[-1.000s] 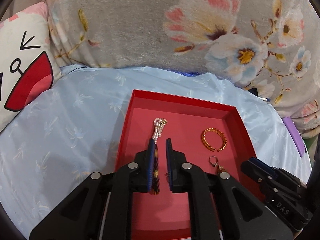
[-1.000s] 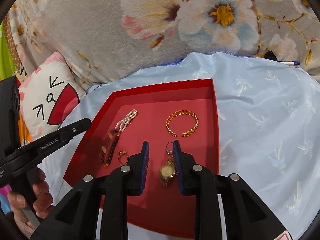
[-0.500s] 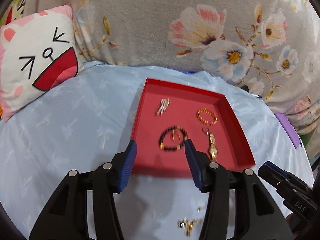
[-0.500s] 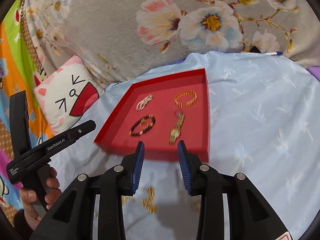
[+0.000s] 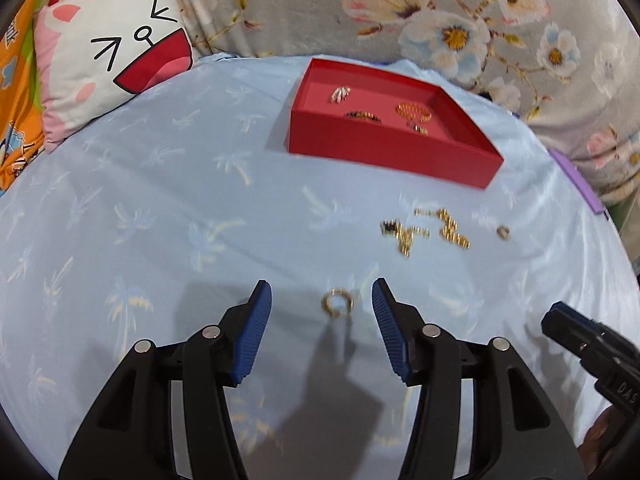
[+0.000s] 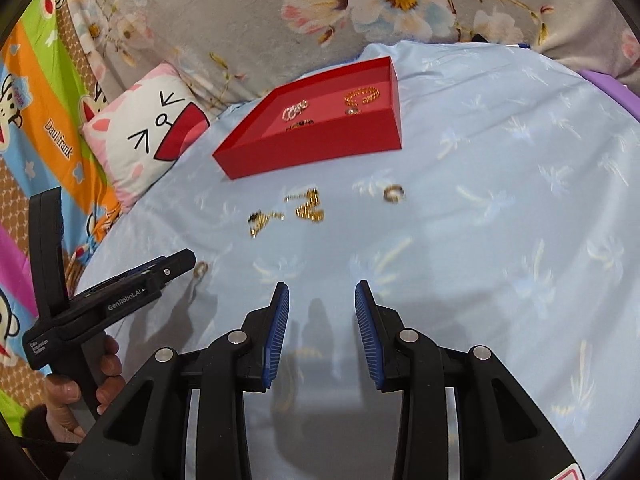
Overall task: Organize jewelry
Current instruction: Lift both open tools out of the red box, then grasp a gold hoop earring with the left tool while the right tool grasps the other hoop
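A red tray point(image 5: 384, 150) point(image 6: 320, 148) sits far back on the blue cloth and holds a pearl bracelet point(image 5: 340, 94), a dark bead bracelet point(image 5: 364, 115) and a gold chain bracelet point(image 5: 414, 111). Loose on the cloth lie a gold ring point(image 5: 338, 303) just ahead of my open, empty left gripper point(image 5: 322, 300), a gold chain point(image 5: 450, 226) point(image 6: 310, 208), a gold earring piece point(image 5: 402, 234) point(image 6: 260, 220) and another ring point(image 5: 503, 232) point(image 6: 394, 193). My right gripper point(image 6: 322, 300) is open and empty, well short of the chain.
A cat-face pillow point(image 5: 108, 52) lies at the left rear. A flowered grey blanket point(image 5: 440, 8) runs along the back. A purple object point(image 5: 576, 180) lies at the right edge. The left gripper's body point(image 6: 120, 292) shows at the left of the right wrist view.
Both grippers have let go of jewelry in the tray, opened, and pulled back toward me. The loose pieces on the cloth have come into view.
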Action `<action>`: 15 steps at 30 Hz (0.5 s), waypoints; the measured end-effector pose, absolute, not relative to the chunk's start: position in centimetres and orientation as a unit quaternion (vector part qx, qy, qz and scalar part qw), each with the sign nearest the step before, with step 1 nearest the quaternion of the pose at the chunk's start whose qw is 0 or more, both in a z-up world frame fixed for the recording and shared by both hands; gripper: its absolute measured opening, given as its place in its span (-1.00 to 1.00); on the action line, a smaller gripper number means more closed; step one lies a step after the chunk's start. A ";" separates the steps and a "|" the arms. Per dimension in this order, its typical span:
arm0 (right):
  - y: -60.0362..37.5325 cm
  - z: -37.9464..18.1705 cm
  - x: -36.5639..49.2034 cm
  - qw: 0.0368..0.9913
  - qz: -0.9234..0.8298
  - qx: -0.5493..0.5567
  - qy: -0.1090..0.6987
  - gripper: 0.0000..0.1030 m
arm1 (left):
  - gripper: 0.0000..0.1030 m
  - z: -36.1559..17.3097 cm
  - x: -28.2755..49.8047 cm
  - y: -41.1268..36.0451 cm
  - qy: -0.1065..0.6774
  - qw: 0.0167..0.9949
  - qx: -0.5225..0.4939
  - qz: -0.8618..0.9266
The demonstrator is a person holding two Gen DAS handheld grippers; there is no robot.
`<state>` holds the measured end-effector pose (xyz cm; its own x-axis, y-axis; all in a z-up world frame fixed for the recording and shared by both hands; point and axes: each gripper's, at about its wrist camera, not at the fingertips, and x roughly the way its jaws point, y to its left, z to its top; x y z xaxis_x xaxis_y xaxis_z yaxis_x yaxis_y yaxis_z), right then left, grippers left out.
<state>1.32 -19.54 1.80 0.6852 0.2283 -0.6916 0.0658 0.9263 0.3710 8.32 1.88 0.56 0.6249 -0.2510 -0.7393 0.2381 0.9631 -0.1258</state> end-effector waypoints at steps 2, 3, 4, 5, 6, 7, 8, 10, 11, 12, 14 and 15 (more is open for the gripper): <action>-19.4 1.3 0.8 0.897 0.046 0.190 0.398 -0.34 | -0.02 0.0 7.9 1.7 0.415 0.900 -0.002 -0.134; -19.3 1.1 0.7 0.895 0.046 0.192 0.399 -0.34 | -0.02 -0.3 7.8 1.5 0.416 0.900 0.001 -0.132; -19.2 1.0 0.6 0.895 0.045 0.193 0.400 -0.34 | -0.02 -0.5 7.8 1.5 0.416 0.900 0.004 -0.127; -19.2 0.9 0.4 0.895 0.045 0.193 0.400 -0.34 | -0.02 -0.6 7.8 1.4 0.415 0.901 0.007 -0.125; -19.2 0.8 0.3 0.895 0.045 0.192 0.400 -0.34 | -0.02 -0.5 7.8 1.3 0.414 0.902 0.008 -0.125; -19.1 0.7 0.2 0.895 0.046 0.192 0.400 -0.34 | -0.02 -0.5 7.9 1.3 0.413 0.902 0.006 -0.124; -19.0 0.6 0.1 0.895 0.046 0.192 0.401 -0.34 | -0.02 -0.5 8.1 1.2 0.413 0.903 0.007 -0.122; -19.1 0.4 0.1 0.894 0.045 0.194 0.402 -0.34 | -0.04 -0.6 8.4 1.0 0.415 0.902 0.006 -0.120; -19.1 0.5 0.1 0.894 0.045 0.195 0.402 -0.34 | -0.04 -0.6 8.5 0.9 0.415 0.902 0.006 -0.121; -19.1 0.5 0.1 0.894 0.044 0.195 0.401 -0.34 | -0.04 -0.6 8.6 0.7 0.415 0.902 0.008 -0.121; -19.2 0.4 0.2 0.893 0.044 0.197 0.402 -0.34 | -0.04 -0.6 8.6 0.5 0.415 0.901 0.012 -0.121; -19.1 0.4 0.2 0.893 0.044 0.197 0.403 -0.34 | -0.04 -0.6 8.6 0.5 0.416 0.901 0.013 -0.121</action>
